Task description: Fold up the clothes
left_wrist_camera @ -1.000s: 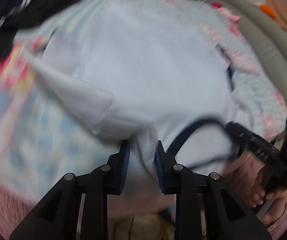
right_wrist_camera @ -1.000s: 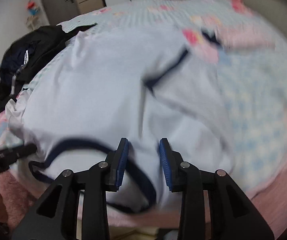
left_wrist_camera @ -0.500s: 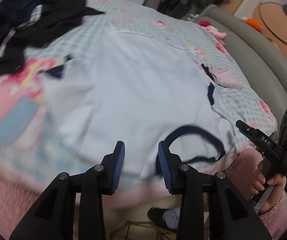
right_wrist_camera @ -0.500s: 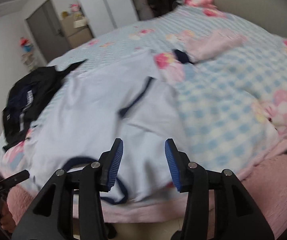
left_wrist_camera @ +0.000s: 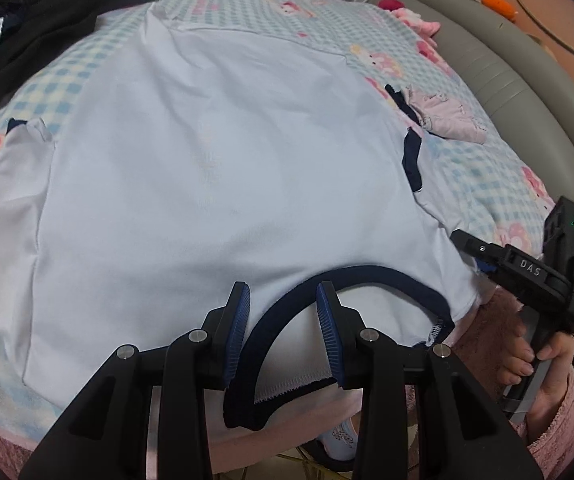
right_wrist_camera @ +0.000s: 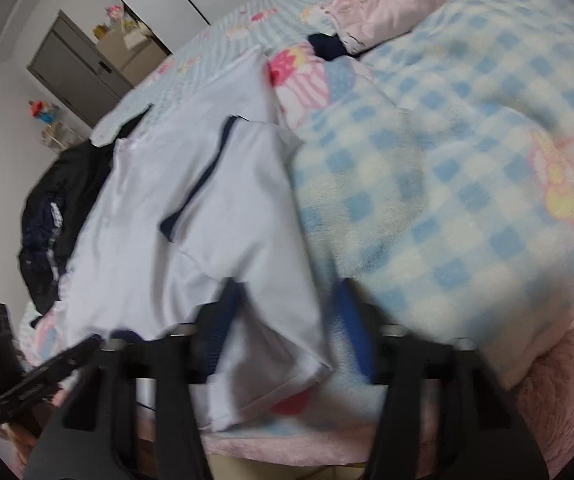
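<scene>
**White shirt spread flat at the near edge of the bed**

The white shirt [left_wrist_camera: 215, 168] is laid out flat on the checked blanket [left_wrist_camera: 483, 176], its navy collar [left_wrist_camera: 371, 276] at the near edge of the bed and its hem toward the far side. One sleeve [left_wrist_camera: 3, 184] is spread toward the left edge; the other sleeve [right_wrist_camera: 247, 168] lies on the right.

The left gripper [left_wrist_camera: 283, 332] is held over the collar with its fingers apart, and nothing is pinched between them. The right gripper [right_wrist_camera: 283, 320] is blurred in its own view, yet a clear gap can be seen between its fingers, with the shirt's near right shoulder lying under that gap; no cloth appears to be clamped.

A shirt lying flat like this would suit either the smoothing before a fold or a spread just released, so only general care can be advised. If a sleeve is to be turned in, a single layer should be pinched at the shoulder seam and at the cuff, so that the body is not dragged along. The cloth should be lifted only slightly and carried straight across, since the soft blanket underneath is likely to bunch. The collar band should be kept flat.

A black garment [left_wrist_camera: 27, 12] and a small pink one [left_wrist_camera: 447, 116] lie apart from it near the far corners.
</scene>
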